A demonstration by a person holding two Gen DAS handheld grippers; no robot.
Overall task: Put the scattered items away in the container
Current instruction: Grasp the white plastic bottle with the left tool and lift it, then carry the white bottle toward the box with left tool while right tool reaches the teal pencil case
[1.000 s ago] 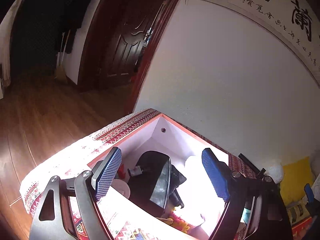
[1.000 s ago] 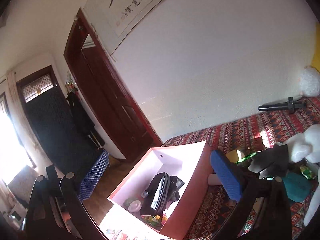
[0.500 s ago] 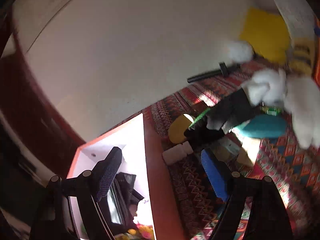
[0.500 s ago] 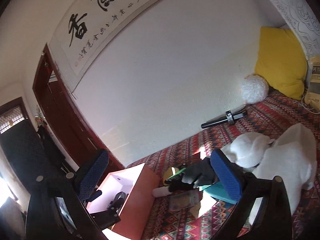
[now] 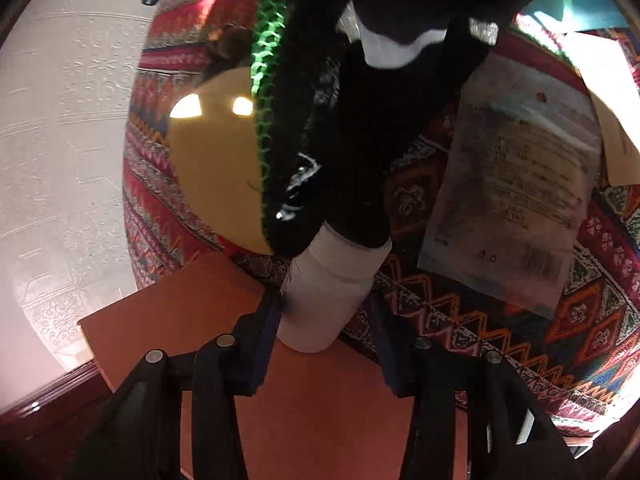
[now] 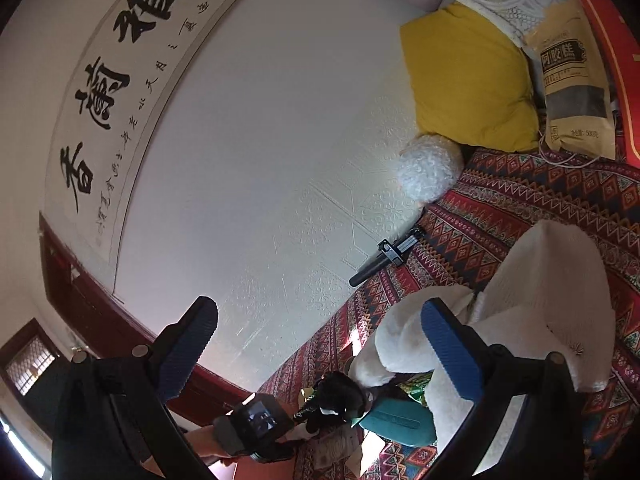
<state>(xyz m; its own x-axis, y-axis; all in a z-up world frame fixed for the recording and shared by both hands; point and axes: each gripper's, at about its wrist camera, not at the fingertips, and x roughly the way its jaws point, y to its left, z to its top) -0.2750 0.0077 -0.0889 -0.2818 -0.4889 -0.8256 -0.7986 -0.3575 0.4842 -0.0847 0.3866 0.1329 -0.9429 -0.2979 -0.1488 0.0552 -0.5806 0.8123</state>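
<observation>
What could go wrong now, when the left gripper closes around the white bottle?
1. A black garment lies over the far end of the white bottle, so lifting may drag it along.
2. The left gripper is closing near the bottle's end only, so it might tip or slip.
3. The bottle lies against the red box, which may get nudged.

One of nearly everything on the patterned bedspread, two grippers.

One white bottle, one black knit piece with a green edge, one round yellow item, one printed packet, one teal pouch, one white plush toy, one yellow pillow, one fluffy white ball, one black rod, one kraft bag, one wall scroll.
</observation>
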